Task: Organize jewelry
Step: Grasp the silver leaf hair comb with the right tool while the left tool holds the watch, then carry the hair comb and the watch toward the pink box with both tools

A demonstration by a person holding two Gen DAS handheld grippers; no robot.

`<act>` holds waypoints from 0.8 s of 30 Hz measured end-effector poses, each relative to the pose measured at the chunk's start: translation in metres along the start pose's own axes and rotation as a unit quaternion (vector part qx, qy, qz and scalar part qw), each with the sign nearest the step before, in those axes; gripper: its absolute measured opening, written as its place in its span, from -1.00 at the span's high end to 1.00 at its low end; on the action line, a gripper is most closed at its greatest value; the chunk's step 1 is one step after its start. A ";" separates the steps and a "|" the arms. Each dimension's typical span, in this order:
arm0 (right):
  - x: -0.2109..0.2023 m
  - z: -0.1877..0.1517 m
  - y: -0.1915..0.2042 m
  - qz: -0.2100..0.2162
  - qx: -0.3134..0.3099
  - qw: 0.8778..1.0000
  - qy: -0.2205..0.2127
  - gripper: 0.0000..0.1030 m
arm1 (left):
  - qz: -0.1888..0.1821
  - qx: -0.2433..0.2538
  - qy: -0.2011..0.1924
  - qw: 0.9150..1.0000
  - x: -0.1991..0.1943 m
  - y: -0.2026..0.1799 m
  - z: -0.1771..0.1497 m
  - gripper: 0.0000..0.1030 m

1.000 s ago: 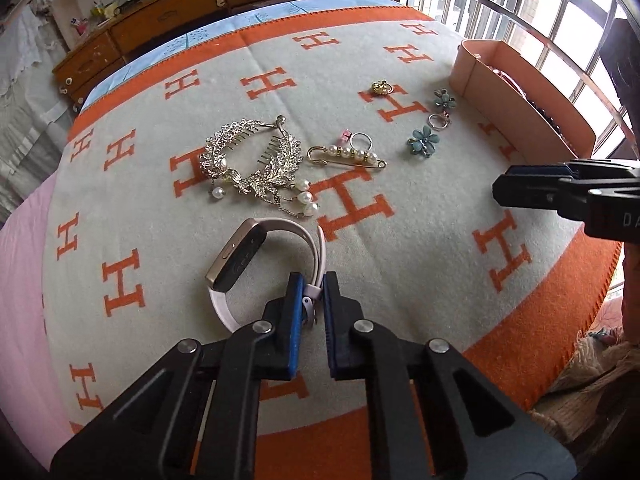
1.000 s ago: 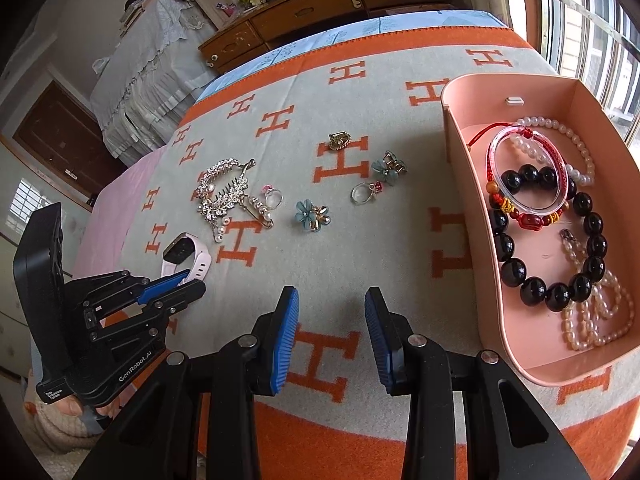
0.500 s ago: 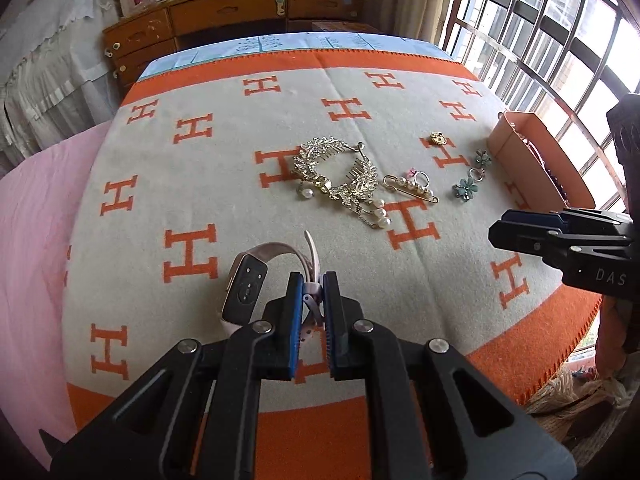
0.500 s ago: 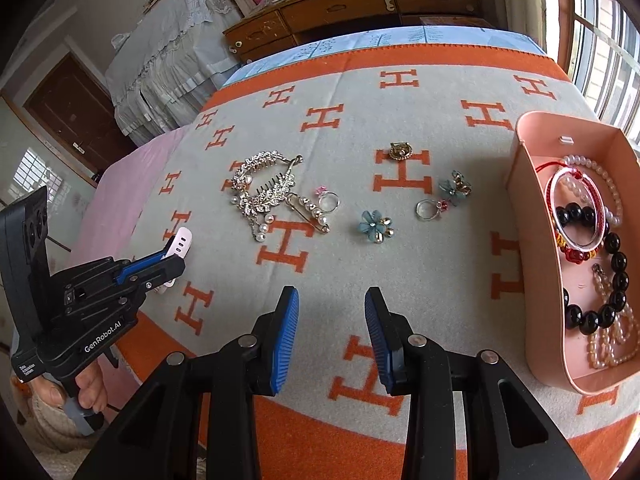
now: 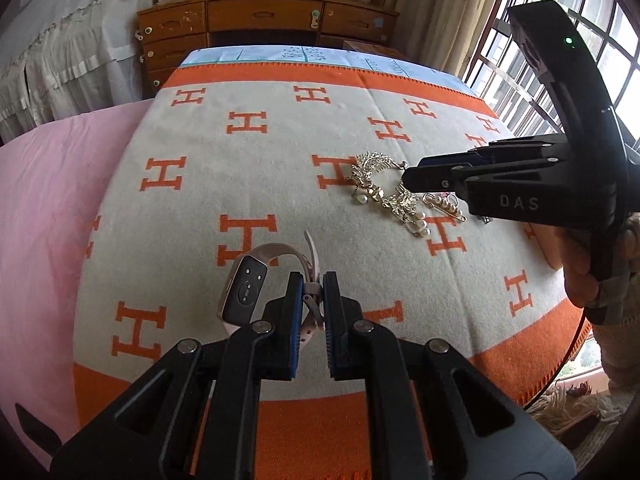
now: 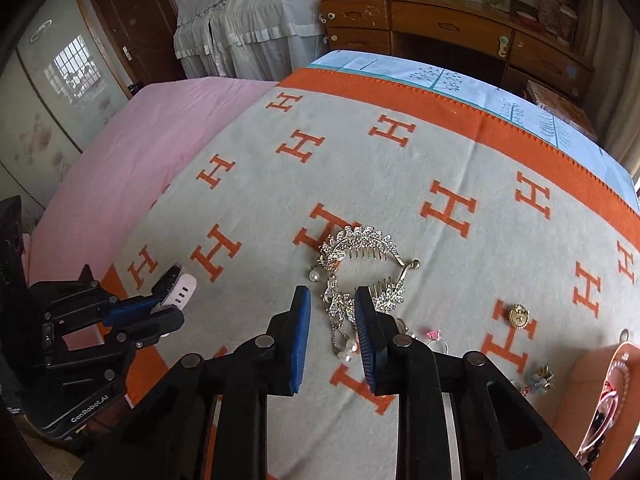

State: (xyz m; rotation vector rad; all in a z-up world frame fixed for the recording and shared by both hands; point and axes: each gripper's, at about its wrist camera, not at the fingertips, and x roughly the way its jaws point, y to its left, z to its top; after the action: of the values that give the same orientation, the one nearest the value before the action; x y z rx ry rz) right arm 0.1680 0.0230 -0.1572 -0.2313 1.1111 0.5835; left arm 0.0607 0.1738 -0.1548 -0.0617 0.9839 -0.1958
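Note:
A pink smartwatch [image 5: 244, 292] hangs lifted over the H-patterned blanket, and my left gripper [image 5: 310, 300] is shut on its strap. The right wrist view shows that left gripper [image 6: 168, 308] at the lower left, the watch [image 6: 182, 286] sticking out of it. My right gripper [image 6: 332, 304] hovers over a crystal hair comb with pearl drops [image 6: 360, 256]. Its jaws are closing with the comb's lower sprig seen between them, and the pads are not pressing on it. From the left wrist, the right gripper [image 5: 406, 182] points at the comb [image 5: 376, 184].
A pearl safety pin [image 5: 444, 204] lies right of the comb. A gold charm [image 6: 519, 315], a pink-stone ring [image 6: 434, 336] and a flower piece [image 6: 542, 376] lie toward a pink box [image 6: 588, 376] holding bracelets at the lower right. A wooden dresser stands behind the bed.
Both grippers moved left across the blanket. The left one carried the watch along. The right one came from near the box to above the comb, and its jaws narrowed.

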 end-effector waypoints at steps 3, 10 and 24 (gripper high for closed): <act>0.016 0.009 0.002 -0.010 -0.019 1.000 0.021 0.59 | 0.001 -0.007 0.003 1.000 0.003 0.007 -0.001 0.85; 0.042 0.015 0.003 -0.013 -0.036 0.998 0.047 0.59 | -0.003 -0.018 0.013 1.000 0.012 0.014 -0.002 0.85; 0.065 0.019 0.016 -0.030 -0.072 0.994 0.071 0.83 | -0.006 -0.024 0.014 1.000 0.014 0.016 0.000 0.85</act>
State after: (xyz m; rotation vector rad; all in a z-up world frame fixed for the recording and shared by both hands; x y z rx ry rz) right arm 0.1948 0.0661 -0.2052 -0.4358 1.1964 0.6007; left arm 0.0703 0.1864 -0.1689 -0.1094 1.0166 -0.1849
